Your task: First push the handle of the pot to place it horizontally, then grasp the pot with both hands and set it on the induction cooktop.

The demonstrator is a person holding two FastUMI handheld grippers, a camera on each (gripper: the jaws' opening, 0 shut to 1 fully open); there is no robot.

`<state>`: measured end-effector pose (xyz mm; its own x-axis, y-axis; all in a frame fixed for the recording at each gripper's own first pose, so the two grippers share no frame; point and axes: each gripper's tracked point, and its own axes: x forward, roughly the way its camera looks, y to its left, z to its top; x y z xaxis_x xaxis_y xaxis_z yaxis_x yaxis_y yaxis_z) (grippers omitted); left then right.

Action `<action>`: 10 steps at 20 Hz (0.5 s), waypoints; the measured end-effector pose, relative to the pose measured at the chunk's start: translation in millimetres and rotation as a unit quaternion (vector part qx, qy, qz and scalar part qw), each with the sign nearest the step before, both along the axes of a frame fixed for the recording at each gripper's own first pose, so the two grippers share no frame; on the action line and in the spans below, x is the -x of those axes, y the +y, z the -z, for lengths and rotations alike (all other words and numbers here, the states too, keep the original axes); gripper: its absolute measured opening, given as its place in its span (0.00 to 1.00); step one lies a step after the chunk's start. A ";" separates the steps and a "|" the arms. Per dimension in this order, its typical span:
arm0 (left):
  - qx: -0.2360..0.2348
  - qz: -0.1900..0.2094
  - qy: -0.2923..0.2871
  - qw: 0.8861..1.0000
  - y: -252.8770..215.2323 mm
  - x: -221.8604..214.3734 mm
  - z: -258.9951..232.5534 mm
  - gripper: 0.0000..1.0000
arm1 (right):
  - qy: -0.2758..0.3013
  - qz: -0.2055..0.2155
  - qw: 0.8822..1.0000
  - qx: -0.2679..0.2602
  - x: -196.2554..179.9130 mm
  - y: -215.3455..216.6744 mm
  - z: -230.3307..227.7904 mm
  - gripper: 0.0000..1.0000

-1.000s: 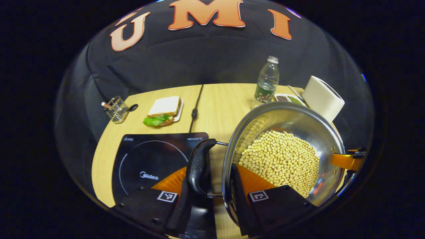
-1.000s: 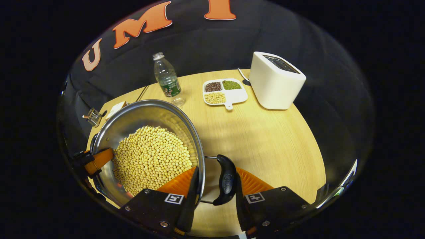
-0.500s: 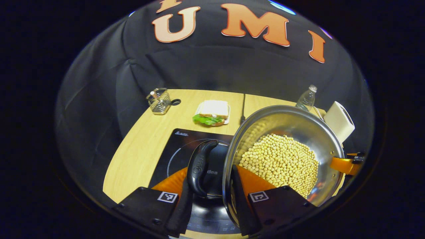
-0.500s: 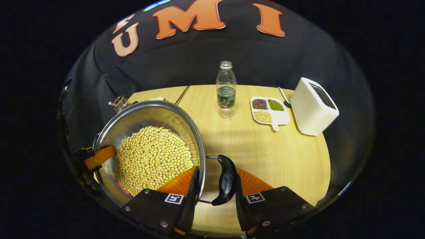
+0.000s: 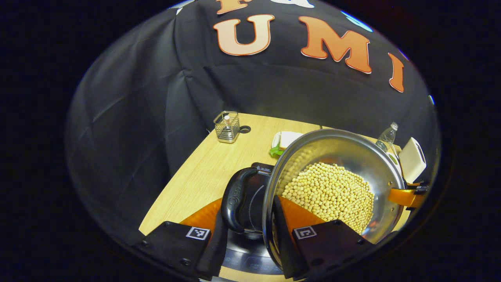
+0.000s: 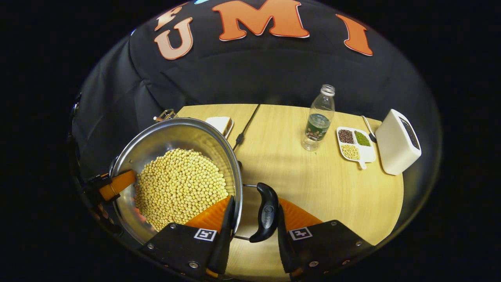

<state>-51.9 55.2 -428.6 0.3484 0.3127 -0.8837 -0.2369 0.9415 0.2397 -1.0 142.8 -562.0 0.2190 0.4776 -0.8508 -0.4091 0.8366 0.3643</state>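
The pot [image 5: 332,184] is a polished steel vessel filled with dry soybeans [image 5: 328,194]. Judge it heavy, rigid and smooth-walled; the loose load will shift if the rim tilts, so keep it level. The correct holds are its two black side handles, both lying horizontal.

Left to right in the left gripper view: a wire holder [image 5: 226,126] stands near the far table edge. The left gripper [image 5: 250,219] straddles the left handle [image 5: 235,196] and the pot rim, one finger outside the handle, one inside the wall, closed on this edge. Beneath the handle lies the induction cooktop [image 5: 256,188]; the pot appears carried above it, though contact with the glass cannot be determined.

In the right gripper view, the right gripper [image 6: 252,225] clamps the right handle [image 6: 266,211] and rim likewise.

The wooden table [image 6: 313,184] is flat and smooth. A power cord [image 6: 244,127], a water bottle [image 6: 319,117], a divided dish of beans [image 6: 355,145] and a white toaster [image 6: 397,141] stand well apart from the pot. Black cloth encloses the booth.
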 end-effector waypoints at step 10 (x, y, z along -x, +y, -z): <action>-0.011 -0.030 0.003 0.999 66.9 4.5 9.3 0.64 | 0.009 -0.034 0.999 0.001 -12.6 -2.7 3.8 0.53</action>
